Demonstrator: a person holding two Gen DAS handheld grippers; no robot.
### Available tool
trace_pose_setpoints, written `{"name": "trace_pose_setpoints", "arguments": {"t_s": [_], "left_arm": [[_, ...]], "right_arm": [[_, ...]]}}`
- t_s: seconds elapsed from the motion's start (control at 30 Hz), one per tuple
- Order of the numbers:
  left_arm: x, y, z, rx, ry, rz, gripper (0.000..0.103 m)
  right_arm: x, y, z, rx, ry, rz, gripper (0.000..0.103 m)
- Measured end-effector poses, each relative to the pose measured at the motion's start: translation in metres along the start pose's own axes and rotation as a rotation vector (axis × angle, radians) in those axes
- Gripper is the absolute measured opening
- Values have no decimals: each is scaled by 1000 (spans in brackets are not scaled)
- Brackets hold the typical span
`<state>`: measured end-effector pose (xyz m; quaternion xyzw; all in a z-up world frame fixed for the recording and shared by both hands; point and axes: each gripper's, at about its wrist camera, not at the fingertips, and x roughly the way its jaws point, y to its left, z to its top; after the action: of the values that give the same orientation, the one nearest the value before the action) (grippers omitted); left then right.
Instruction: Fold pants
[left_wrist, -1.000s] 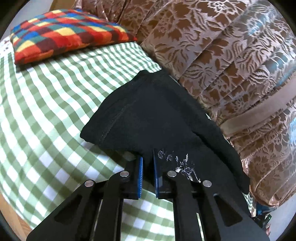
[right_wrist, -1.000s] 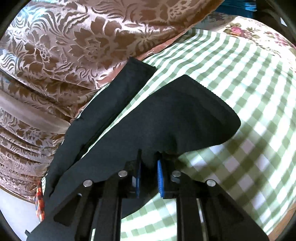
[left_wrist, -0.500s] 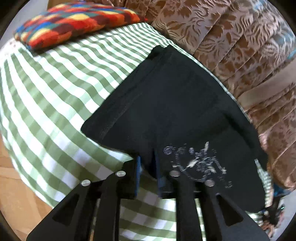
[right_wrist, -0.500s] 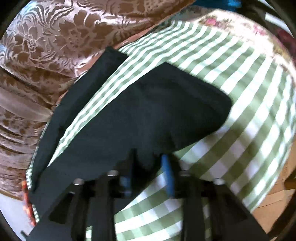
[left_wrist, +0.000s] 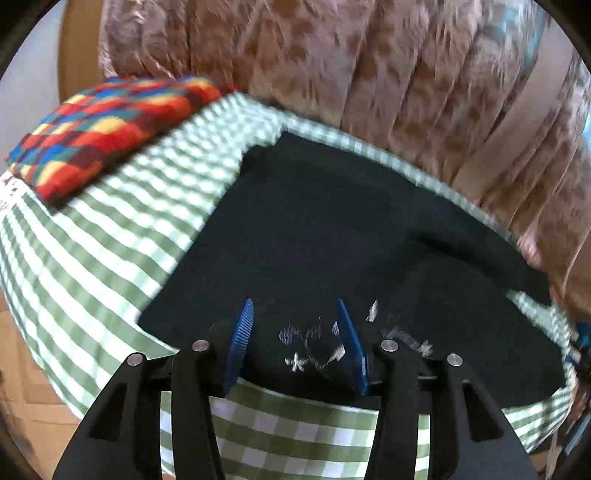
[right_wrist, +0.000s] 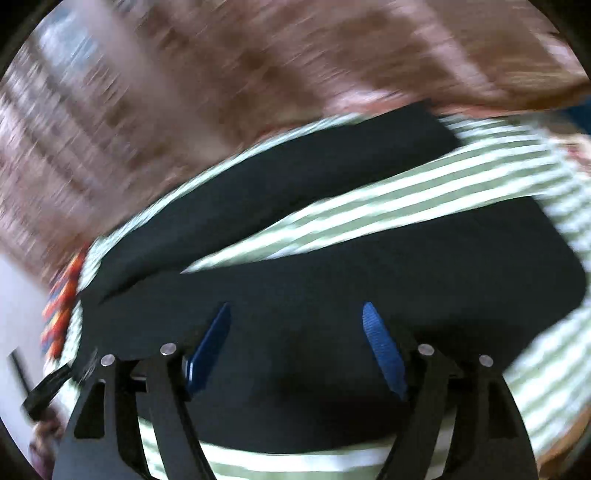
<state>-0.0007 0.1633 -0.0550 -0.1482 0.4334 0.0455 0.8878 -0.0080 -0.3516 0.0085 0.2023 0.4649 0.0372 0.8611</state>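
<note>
Two grippers hang over the same dark garment, each seen from its own camera.

From the left wrist, the black pants (left_wrist: 332, 236) lie spread flat on a green-and-white checked cloth (left_wrist: 110, 258) that covers a rounded surface. A small pale embroidered motif (left_wrist: 314, 350) sits on the fabric near the closest edge. The left gripper (left_wrist: 297, 325) has its jaws apart, having just been opening; the blue ribbed pads (left_wrist: 242, 332) stand on either side of the motif with a clear gap, and the cloth lies loose below them, not pinched. A multicoloured checked cushion (left_wrist: 103, 133) rests on the checked cloth at the upper left, well apart from the pants. A brown floral curtain (left_wrist: 369, 66) hangs behind, just beyond the far edge of the pants. Wooden floor (left_wrist: 22, 369) shows at the lower left.

From the right wrist, the picture is heavily blurred. The pants (right_wrist: 369, 280) show two dark legs splayed apart, with a wedge of checked cloth (right_wrist: 388, 206) between them. The right gripper (right_wrist: 297, 332) also stands with its jaws wide, having just been opening, nothing clamped between the pads (right_wrist: 384, 350); the nearer leg lies beneath them. The curtain (right_wrist: 221, 74) fills the top as streaked brown.
</note>
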Motion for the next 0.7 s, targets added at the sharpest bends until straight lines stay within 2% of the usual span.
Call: {"name": "trace_pose_setpoints", "arguments": {"t_s": [0.03, 0.07, 0.1, 0.17, 0.27, 0.3, 0.43, 0.53, 0.63, 0.7], "left_arm": [[12, 3, -4, -3, 47, 37, 46], [19, 8, -7, -11, 79, 62, 42], [24, 17, -13, -27, 91, 63, 39], [19, 30, -18, -49, 64, 34, 32], [12, 39, -9, -89, 71, -12, 31], [8, 38, -5, -95, 63, -26, 31], [1, 34, 48, -112, -15, -117, 31], [14, 27, 90, -143, -6, -209, 32], [45, 17, 138, -171, 14, -217, 46], [68, 14, 169, -206, 32, -225, 46]], "right_arm": [[11, 11, -4, -26, 35, 20, 74], [21, 22, -8, -51, 64, 29, 74], [34, 26, -14, -66, 102, 24, 74], [55, 19, -20, -54, 175, -20, 75], [50, 18, -19, -76, 155, -10, 75], [44, 20, -19, -78, 140, 3, 78], [30, 28, -17, -86, 90, 38, 79], [36, 54, -19, -97, 77, 50, 80], [41, 66, -19, -114, 71, 42, 81], [50, 68, -17, -98, 88, 45, 83]]}}
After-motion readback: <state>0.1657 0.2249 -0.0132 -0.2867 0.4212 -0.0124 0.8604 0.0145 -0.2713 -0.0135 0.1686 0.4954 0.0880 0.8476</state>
